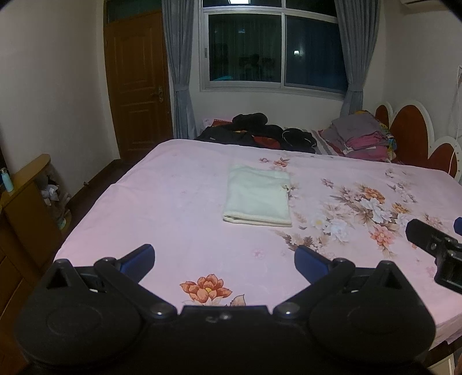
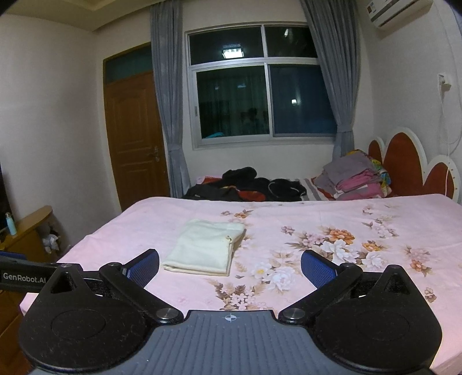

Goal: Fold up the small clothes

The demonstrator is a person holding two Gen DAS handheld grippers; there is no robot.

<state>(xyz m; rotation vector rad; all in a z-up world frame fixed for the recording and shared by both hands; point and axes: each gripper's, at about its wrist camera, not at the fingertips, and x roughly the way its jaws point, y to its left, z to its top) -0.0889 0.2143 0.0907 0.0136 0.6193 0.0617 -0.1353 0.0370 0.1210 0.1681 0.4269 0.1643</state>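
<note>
While the left wrist view looks along the bed [image 1: 179,207], the left gripper [image 1: 224,258] hangs above the near edge of the pink floral sheet with its jaws released, the 2 blue pads spread wide and nothing between them. A folded cream cloth [image 1: 258,196] lies flat on the sheet at 12 o'clock from the jaws, well apart from them, its thick folded edge toward the camera. At 3 o'clock, part of the right gripper [image 1: 433,248] enters the frame over the flower print. At the far side of the bed, a heap of dark clothes [image 1: 260,132] sits at 12 o'clock and a stack of folded clothes [image 1: 361,135] at 1 o'clock, beside the red and white headboard [image 1: 410,127]. A wooden door [image 1: 135,86] stands at 10 o'clock and a curtained window [image 1: 274,52] at 12 o'clock.

From the right wrist view, the right gripper [image 2: 230,268] also hovers over the near edge, jaws released and empty. The folded cream cloth [image 2: 206,245] lies at 11 o'clock, near the left pad but clear of it. A black bar of the left gripper [image 2: 26,277], lettered GenRobot.AI, shows at 9 o'clock. An air conditioner [image 2: 398,11] is mounted at 1 o'clock, high on the wall.
</note>
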